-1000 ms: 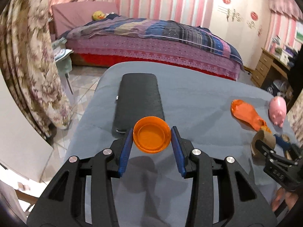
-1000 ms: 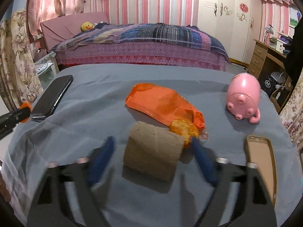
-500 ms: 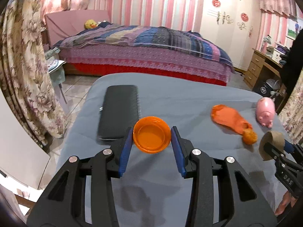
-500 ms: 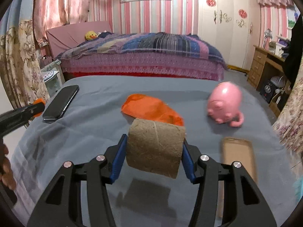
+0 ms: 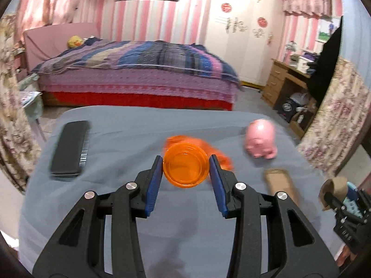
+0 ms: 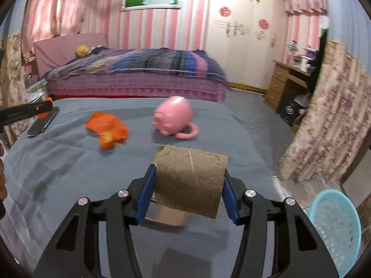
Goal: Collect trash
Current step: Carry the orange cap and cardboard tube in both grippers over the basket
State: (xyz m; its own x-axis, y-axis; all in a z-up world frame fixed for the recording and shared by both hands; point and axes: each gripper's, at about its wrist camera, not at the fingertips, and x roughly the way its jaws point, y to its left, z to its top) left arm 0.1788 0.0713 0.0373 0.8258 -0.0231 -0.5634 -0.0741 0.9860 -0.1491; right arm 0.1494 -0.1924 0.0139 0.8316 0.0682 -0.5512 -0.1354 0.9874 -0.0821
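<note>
Pink-striped walls and a quilted bed (image 5: pixel 136 74) stand behind a grey-clothed surface (image 5: pixel 120 143) that fills the near half of both views.

Left gripper (image 5: pixel 185 173): its jaws are closed on an orange plastic cup (image 5: pixel 185 168), one blue pad on each side of the rim, the cup's open mouth facing the camera and held clear above the cloth. Just behind the cup lies a crumpled orange mesh bag (image 6: pixel 106 127). A pink piggy bank (image 5: pixel 260 142) sits to the right, a black flat case (image 5: pixel 69 148) far left, and a brown cardboard tray (image 5: pixel 281 185) near right.

Right gripper (image 6: pixel 189 183): its jaws have just been closing and now clamp a cardboard roll (image 6: pixel 190 180) crosswise, pads pressed on its two ends, the roll lifted off the surface. What may be the same cardboard tray shows blurred underneath. At the lower right, off the surface, stands a light blue mesh basket (image 6: pixel 336 227).
</note>
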